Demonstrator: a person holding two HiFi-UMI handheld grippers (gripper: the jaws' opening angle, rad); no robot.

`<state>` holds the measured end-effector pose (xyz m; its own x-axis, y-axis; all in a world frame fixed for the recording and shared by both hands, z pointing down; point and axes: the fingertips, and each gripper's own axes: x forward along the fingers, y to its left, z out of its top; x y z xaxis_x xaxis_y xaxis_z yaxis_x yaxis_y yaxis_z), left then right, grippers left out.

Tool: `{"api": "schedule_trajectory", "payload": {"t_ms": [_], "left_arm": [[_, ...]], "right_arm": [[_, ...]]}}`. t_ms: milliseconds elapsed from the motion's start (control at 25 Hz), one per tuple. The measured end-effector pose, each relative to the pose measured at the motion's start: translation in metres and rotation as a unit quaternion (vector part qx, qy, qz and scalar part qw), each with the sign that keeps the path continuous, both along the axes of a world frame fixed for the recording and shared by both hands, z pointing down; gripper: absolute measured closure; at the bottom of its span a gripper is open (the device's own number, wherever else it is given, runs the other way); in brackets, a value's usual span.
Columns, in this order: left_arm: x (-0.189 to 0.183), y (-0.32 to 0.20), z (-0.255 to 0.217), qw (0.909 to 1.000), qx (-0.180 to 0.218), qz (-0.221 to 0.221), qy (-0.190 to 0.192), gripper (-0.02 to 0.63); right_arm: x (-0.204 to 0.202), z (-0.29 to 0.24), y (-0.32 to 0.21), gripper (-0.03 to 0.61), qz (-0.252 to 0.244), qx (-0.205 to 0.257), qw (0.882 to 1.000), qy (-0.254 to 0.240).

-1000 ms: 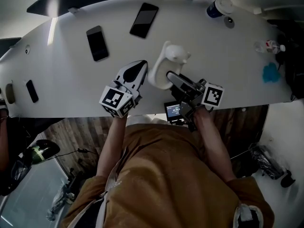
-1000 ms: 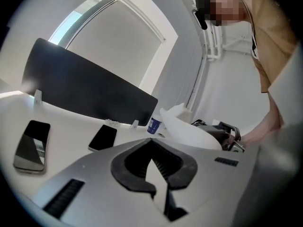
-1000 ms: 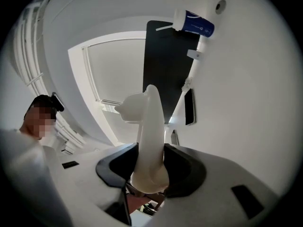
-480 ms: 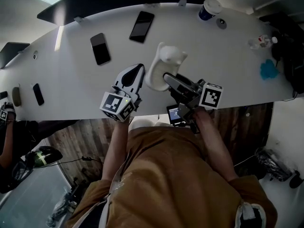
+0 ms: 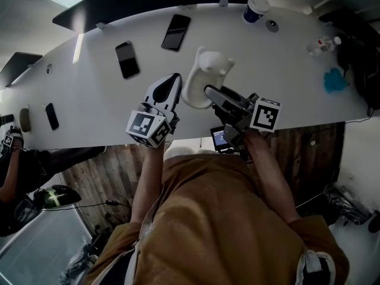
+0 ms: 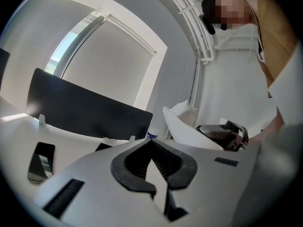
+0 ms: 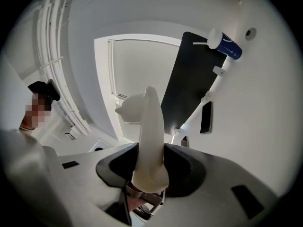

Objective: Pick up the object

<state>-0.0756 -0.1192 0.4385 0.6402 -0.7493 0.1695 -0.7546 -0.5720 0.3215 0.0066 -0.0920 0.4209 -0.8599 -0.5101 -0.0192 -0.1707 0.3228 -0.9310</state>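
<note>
The object is a white moulded plastic piece with a lumpy top. My right gripper is shut on its lower end and holds it over the white table. In the right gripper view the white piece rises between the dark pads, which press on both its sides. My left gripper hangs just left of it, shut and empty. The left gripper view shows its own closed tips, with the white piece and the right gripper beyond.
Two black phones lie at the back of the table, and a smaller dark device at the far left. A paper cup, a small bottle and a blue object sit to the right.
The head view has swung a little, so the table sits differently in frame. Both grippers keep their places, and the right one still holds the white piece.
</note>
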Motion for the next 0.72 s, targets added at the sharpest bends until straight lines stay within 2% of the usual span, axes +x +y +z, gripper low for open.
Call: {"api": "schedule_trajectory", "payload": {"t_ms": [240, 720], "left_arm": [[-0.001, 0.003, -0.011, 0.9999, 0.012, -0.001, 0.003, 0.607], [-0.010, -0.005, -0.040, 0.9991, 0.040, -0.016, 0.009, 0.607]], "right_arm": [[-0.001, -0.013, 0.003, 0.403, 0.006, 0.026, 1.000, 0.002], [-0.011, -0.049, -0.002, 0.403, 0.009, 0.127, 0.990, 0.056]]}}
